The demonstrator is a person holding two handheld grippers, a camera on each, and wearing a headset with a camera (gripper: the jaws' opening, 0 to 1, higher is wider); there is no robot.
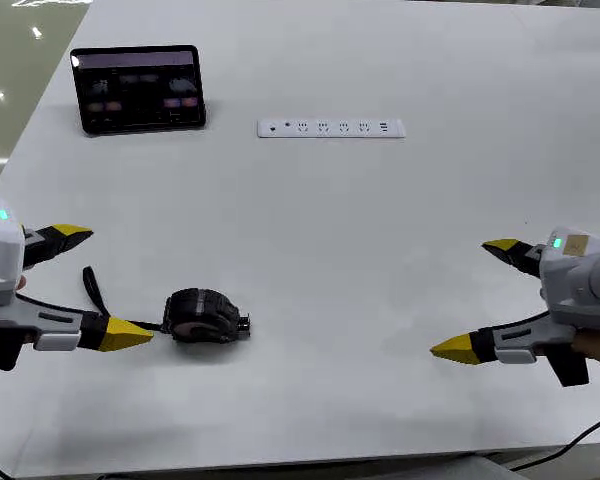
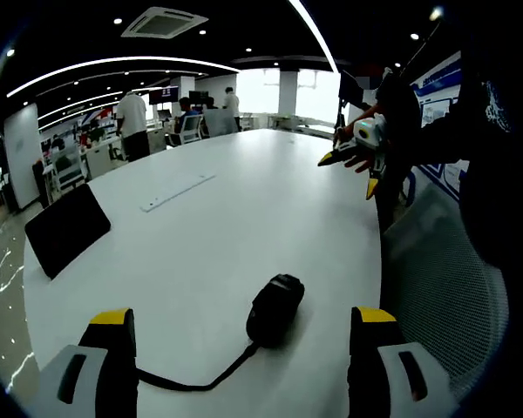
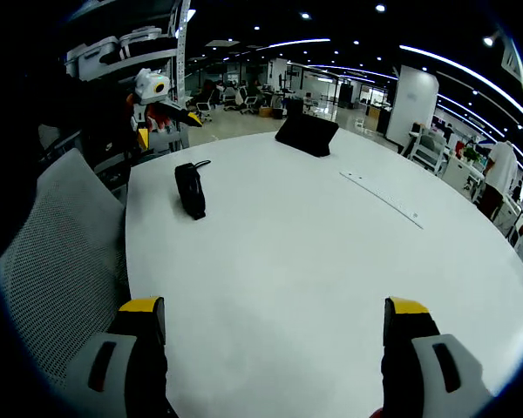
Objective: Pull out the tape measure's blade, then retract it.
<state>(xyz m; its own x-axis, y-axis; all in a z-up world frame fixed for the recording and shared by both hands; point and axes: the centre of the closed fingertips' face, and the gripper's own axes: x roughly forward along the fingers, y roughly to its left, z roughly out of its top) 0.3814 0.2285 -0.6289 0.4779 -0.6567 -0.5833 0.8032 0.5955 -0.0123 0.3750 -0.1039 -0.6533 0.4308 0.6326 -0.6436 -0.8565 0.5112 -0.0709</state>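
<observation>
Black rubber-cased tape measure (image 1: 205, 316) near the white table's (image 1: 380, 230) front edge, left of middle. Yellow-tipped left gripper (image 1: 115, 283) just beside it, jaws spread, empty, likely to pin the case. Matching right gripper (image 1: 463, 297) well apart, jaws likewise agape, probably for the blade hook (image 1: 244, 322) facing it.

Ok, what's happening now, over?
Open and empty: left tool, right tool. By left tool: black round tape measure, blade in. Nothing in the way.

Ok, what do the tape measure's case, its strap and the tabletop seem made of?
Tape measure: matte black case, looks like rubber-coated plastic. Strap: thin black loop lying limp, probably woven cord. Table: smooth white top with a faint sheen, likely laminate.
</observation>
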